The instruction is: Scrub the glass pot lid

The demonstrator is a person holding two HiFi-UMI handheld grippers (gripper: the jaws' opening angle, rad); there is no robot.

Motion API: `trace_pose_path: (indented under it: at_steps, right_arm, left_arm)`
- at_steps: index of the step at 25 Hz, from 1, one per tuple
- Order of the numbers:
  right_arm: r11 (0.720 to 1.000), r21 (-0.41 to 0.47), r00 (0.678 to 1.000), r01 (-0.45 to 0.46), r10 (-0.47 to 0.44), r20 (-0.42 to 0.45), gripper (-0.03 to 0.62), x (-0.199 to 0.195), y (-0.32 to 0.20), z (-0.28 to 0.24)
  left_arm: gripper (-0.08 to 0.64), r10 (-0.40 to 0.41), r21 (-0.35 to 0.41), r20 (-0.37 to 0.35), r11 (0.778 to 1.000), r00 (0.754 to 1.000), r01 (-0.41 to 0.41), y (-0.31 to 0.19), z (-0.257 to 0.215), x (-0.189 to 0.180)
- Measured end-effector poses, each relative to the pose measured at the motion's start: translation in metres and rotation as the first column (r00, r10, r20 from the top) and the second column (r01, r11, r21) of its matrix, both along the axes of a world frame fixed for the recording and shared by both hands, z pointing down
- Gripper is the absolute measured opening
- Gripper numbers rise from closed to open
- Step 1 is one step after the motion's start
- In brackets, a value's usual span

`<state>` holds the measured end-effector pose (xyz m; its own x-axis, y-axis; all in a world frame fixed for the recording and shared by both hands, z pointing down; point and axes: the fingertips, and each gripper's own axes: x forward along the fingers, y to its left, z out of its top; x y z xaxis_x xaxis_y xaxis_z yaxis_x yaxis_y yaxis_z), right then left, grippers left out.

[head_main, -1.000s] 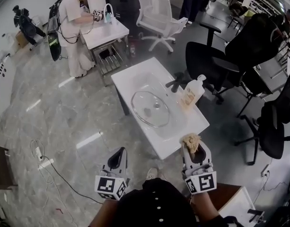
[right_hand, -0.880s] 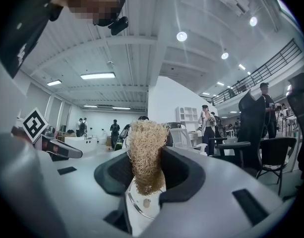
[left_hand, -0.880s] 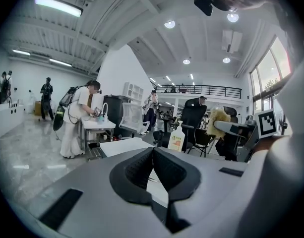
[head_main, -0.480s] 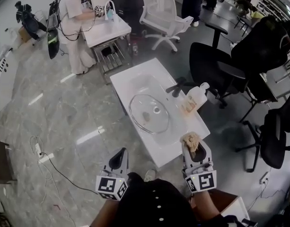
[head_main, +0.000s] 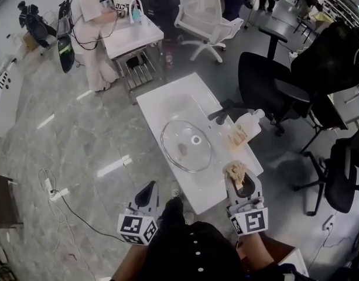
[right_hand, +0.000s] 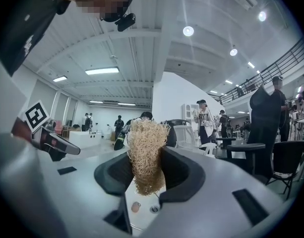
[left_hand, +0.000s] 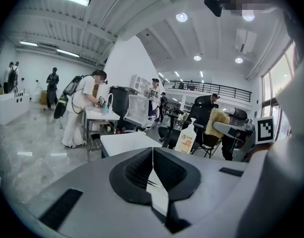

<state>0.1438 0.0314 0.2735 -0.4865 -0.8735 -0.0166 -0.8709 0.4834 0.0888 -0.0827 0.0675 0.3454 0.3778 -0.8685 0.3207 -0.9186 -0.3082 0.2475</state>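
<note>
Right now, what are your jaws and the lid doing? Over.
Left gripper jaws shut, empty. Right gripper shut on scrubber. Glass lid flat in sink, untouched. Soap bottle beside it, not blocking.

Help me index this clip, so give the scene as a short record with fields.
Lid: glass pot lid, lying flat in the white sink
Left gripper: fingers together, empty
Right gripper: fingers shut on a tan scrubber
Contact: neither gripper touches the lid
Nearby: soap bottle at the sink's edge
</note>
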Motion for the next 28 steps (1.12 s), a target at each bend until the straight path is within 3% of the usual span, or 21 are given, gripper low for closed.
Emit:
trace_pose_path:
  at_steps: [11,14,19,24,28]
  right_arm:
    - [0.999,-0.03,0.996,0.033,-0.035,-0.077,0.15,-0.02,-0.074,0.028]
    - [0.999,-0.032,0.988,0.043,-0.047,-0.146,0.15,-0.029,-0.094,0.045]
    - [0.992,-0.087,0.905,0.086,-0.115,-0.409,0.15,-0.038,-0.129,0.1]
    - [0.985,-0.137,0.858,0.105,-0.16,-0.488,0.15,-0.049,-0.165,0.147]
    - [0.975,-0.17,0.808,0.141,-0.213,-0.55,0.15,-0.064,-0.174,0.173]
  left_arm:
    - [0.028,0.031,-0.145,-0.061,0.989,0.998,-0.039,-0.068,0.042,-0.007]
    - [0.028,0.035,-0.204,-0.088,0.977,0.996,-0.053,-0.084,0.06,-0.011]
    - [0.029,0.045,-0.252,-0.138,0.964,0.989,-0.079,-0.119,0.092,-0.013]
    - [0.026,0.041,-0.289,-0.211,0.952,0.977,-0.103,-0.148,0.122,-0.014]
    - [0.025,0.051,-0.239,-0.254,0.964,0.966,-0.114,-0.156,0.127,-0.018]
